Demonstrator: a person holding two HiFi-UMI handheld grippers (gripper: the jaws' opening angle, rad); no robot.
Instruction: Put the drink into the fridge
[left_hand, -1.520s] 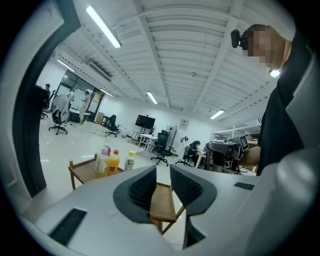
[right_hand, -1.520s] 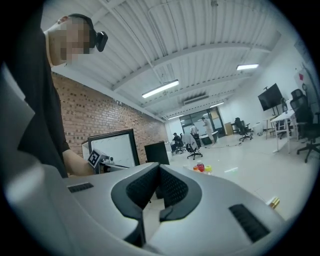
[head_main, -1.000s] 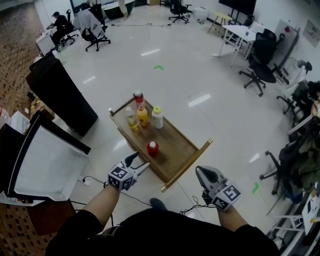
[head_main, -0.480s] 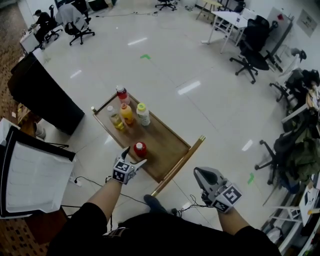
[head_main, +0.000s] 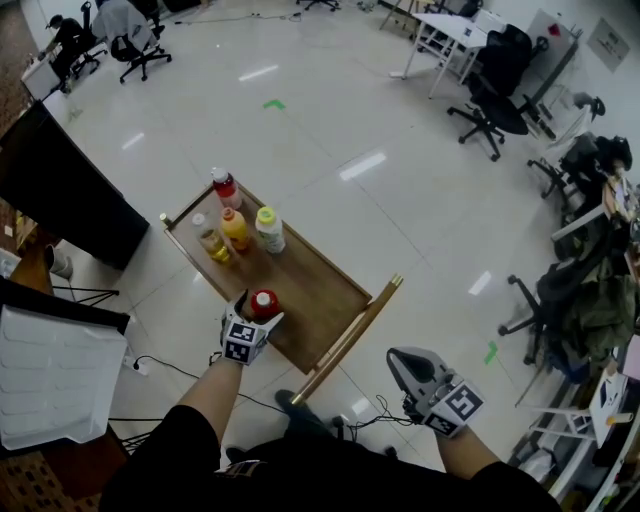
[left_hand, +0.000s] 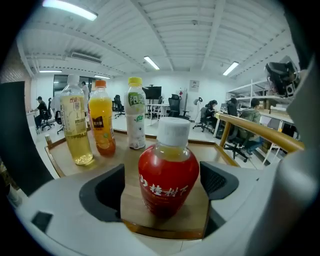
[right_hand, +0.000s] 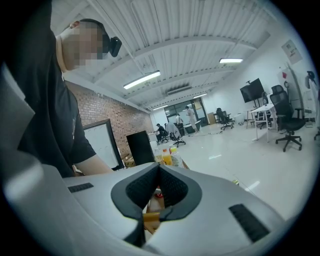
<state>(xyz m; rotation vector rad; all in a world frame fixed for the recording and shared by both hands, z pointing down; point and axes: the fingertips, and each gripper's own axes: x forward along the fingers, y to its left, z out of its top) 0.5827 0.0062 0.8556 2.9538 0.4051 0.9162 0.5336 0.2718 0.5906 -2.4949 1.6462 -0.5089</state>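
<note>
Movement first, from the head view: the left gripper (head_main: 257, 309) has dropped forward to the wooden trolley's (head_main: 325, 290) near edge, arm outstretched and tilted downward. It now reaches around the red drink bottle (head_main: 264, 301) there. The right gripper (head_main: 396, 358) hangs off the trolley's handle end. In the left gripper view, the jaws have just been opening and flank the red bottle (left_hand: 168, 175) without touching. Three taller bottles (left_hand: 101, 120) stand at the trolley's far end. In the right gripper view, the right gripper's (right_hand: 159, 189) jaws are together and empty.
</note>
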